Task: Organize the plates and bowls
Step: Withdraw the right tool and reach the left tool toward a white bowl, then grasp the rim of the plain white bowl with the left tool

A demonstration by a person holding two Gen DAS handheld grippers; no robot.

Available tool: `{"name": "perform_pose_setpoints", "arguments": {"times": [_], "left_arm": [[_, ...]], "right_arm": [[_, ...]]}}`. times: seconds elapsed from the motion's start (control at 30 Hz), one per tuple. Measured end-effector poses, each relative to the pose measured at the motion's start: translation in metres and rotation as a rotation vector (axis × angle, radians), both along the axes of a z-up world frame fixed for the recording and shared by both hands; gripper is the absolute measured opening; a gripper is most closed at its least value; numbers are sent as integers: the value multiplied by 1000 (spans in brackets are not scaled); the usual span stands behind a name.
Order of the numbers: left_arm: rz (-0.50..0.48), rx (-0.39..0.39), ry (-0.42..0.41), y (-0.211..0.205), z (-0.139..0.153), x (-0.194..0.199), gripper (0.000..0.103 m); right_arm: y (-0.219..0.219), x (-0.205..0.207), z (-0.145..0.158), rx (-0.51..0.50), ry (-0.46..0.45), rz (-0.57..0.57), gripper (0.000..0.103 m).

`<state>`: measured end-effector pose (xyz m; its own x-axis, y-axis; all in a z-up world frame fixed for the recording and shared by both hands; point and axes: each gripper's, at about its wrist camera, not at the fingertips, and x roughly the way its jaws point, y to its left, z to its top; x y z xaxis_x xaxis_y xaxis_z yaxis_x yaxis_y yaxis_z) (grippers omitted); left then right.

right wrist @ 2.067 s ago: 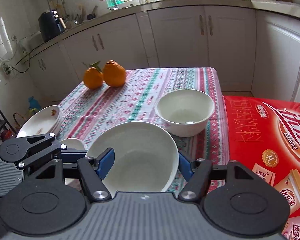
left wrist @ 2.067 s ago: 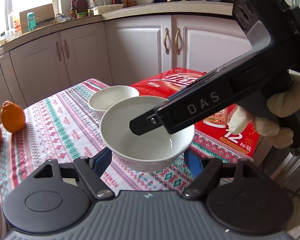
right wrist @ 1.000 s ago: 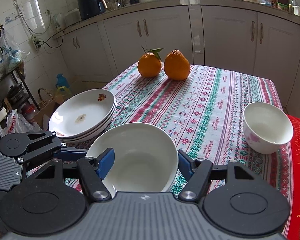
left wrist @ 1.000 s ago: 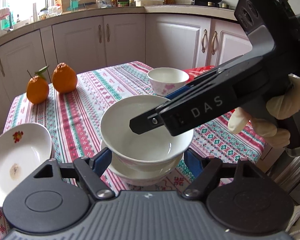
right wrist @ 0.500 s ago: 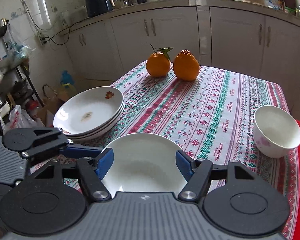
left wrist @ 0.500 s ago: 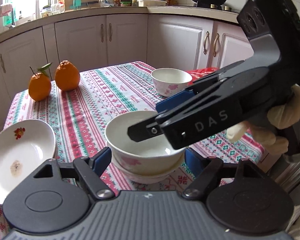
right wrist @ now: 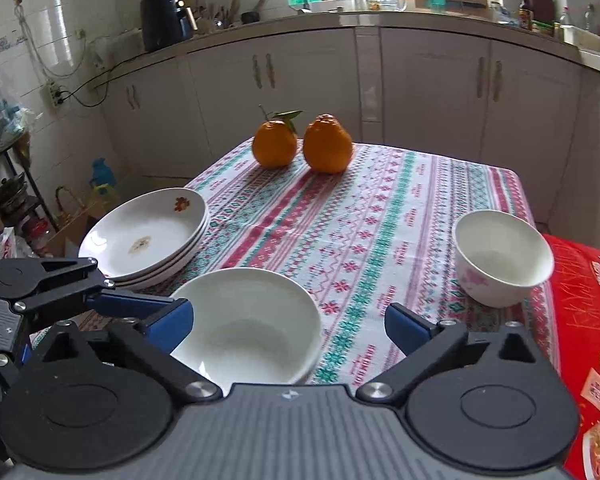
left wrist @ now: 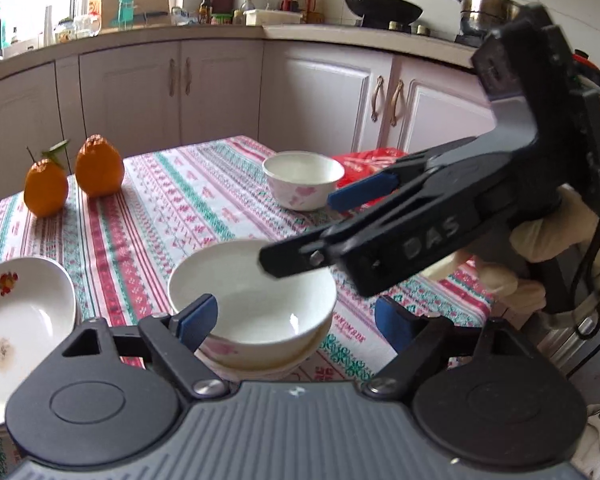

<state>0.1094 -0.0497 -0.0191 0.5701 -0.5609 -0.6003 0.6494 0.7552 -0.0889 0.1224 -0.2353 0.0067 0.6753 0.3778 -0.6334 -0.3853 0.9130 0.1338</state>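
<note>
Stacking step is being closed out: the bowl (right wrist: 246,322) is nested on a second bowl on the bench (right wrist: 380,216), and both the left tool (left wrist: 296,322) and right tool (right wrist: 288,326) are opening, released. Next, the lone bowl (right wrist: 502,258) near the bench edge is judged to need fetching.

Your bowls (left wrist: 256,304) and plates (right wrist: 148,232) look like glossy glazed ceramic. The cloth (right wrist: 360,216) on the worktop is matt woven fabric. Each hand-held gripper (right wrist: 288,324) shows matt black plastic, blue pads (right wrist: 408,326), and shiny metal screws (right wrist: 374,391).
</note>
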Motion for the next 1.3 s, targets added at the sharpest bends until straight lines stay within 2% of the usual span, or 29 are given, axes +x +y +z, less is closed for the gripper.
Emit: {"name": "perform_pose_setpoints", "arguments": {"times": [0.1,0.33,0.53,0.97,1.1,1.3], "left_arm": [[4,1,21,3,-3,0,86],[5,18,-5,1,9,2,89],[-31,61,-15,-13,19,19,89],[-135,227,-37,-77,28,106,89],[-157,237,-25,-96,22,133,90],[-177,190,14,-120,15,168,89]], "right_arm": [[-7,0,-1,-3,1,-20,103],[-22,-2,-1,-12,-21,-65,103],[-44,0,-1,-52,-55,-133,103],[-79,36,-36,-215,-40,-217,103],[-86,48,-43,-239,-50,-223,103],[-95,64,-50,-231,-47,-219,103]]}}
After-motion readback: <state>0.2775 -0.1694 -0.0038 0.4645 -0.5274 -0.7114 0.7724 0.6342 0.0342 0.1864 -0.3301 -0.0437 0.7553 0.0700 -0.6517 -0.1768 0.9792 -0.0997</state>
